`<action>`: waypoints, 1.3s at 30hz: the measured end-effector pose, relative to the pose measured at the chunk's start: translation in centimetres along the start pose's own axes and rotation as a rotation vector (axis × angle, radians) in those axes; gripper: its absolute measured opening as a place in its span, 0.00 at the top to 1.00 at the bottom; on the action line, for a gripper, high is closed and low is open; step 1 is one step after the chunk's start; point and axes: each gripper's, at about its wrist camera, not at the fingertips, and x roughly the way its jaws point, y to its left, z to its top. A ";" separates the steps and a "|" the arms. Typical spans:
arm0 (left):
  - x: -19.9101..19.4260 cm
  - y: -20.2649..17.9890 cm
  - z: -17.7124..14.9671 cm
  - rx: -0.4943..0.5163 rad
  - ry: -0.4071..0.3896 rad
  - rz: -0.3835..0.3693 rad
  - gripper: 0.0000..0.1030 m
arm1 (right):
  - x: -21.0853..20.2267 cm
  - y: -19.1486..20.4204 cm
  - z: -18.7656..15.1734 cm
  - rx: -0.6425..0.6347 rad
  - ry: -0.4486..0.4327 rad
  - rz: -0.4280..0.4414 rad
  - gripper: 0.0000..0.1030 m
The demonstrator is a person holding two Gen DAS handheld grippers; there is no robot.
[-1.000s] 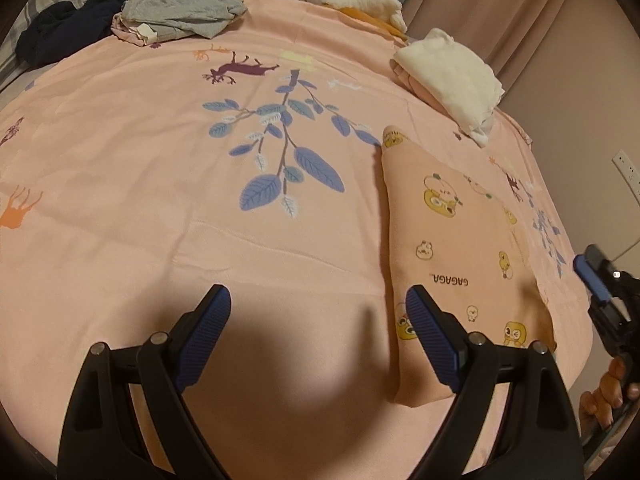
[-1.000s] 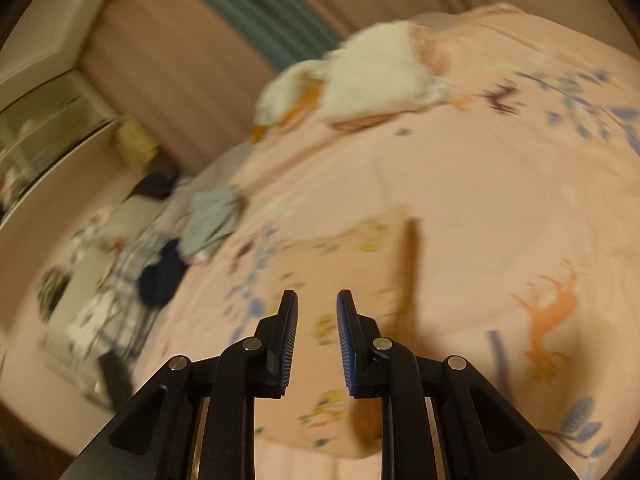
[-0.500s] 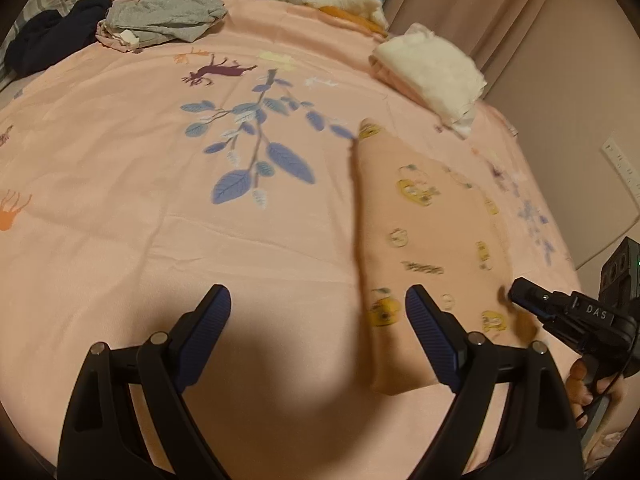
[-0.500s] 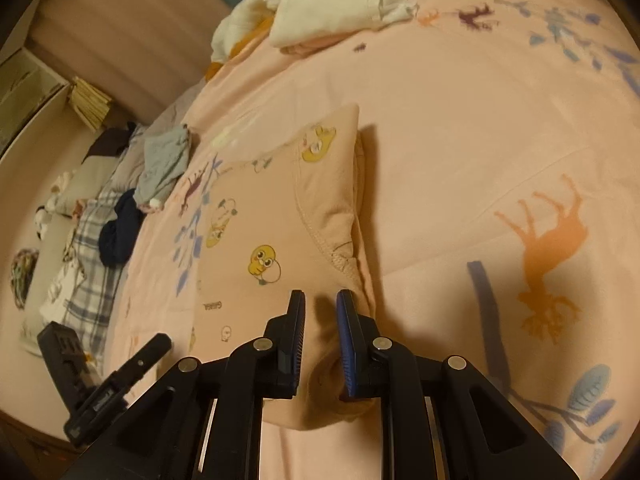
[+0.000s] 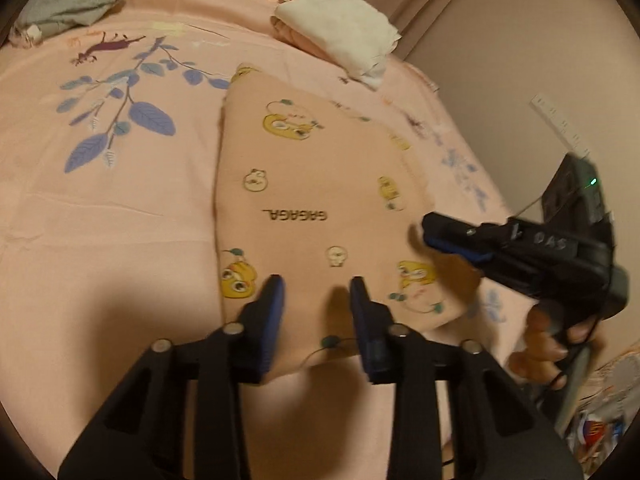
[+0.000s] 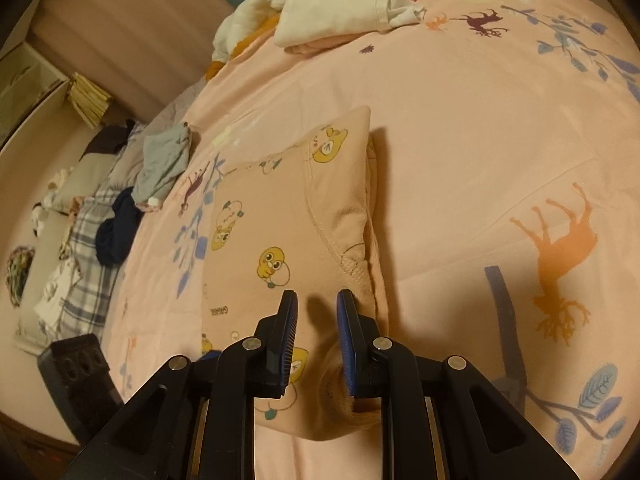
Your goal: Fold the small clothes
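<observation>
Left wrist view first: to the far left of the folded peach garment [image 5: 320, 208] lay the pink bedsheet [image 5: 120, 220], printed with a blue leafy branch, and at its far left corner a crumpled grey garment [image 5: 74, 0]. The peach garment, printed with yellow cartoon faces and the word GAGAGA, lay flat on that sheet as a rough rectangle. Your left gripper [image 5: 316, 294] hung over the garment's near edge with its blue-padded fingers [image 5: 274, 300] apart, a gap of cloth showing between them; whether the tips touched the fabric could not be told. Beyond the garment's far right corner sat a folded white pile [image 5: 340, 32]. At the garment's right edge, your right gripper [image 5: 452, 240] pointed in toward the cloth, held in your right hand [image 5: 548, 340]; from this side its fingers looked nearly together.

Right wrist view: left of the peach garment [image 6: 288, 216] lay a dark navy garment [image 6: 116, 232] on plaid bedding [image 6: 80, 304], with the grey garment [image 6: 164, 164] just beyond it. Your right gripper [image 6: 316, 300] sat low over the garment's near right corner, fingers narrowly apart with nothing clamped between them. Right of the garment, the sheet [image 6: 480, 120] showed an orange deer print [image 6: 564, 252].
</observation>
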 end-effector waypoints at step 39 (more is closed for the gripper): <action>1.2 -2.1 -0.7 0.164 0.004 0.120 0.57 | 4.9 -7.5 3.9 0.286 -0.089 0.328 1.00</action>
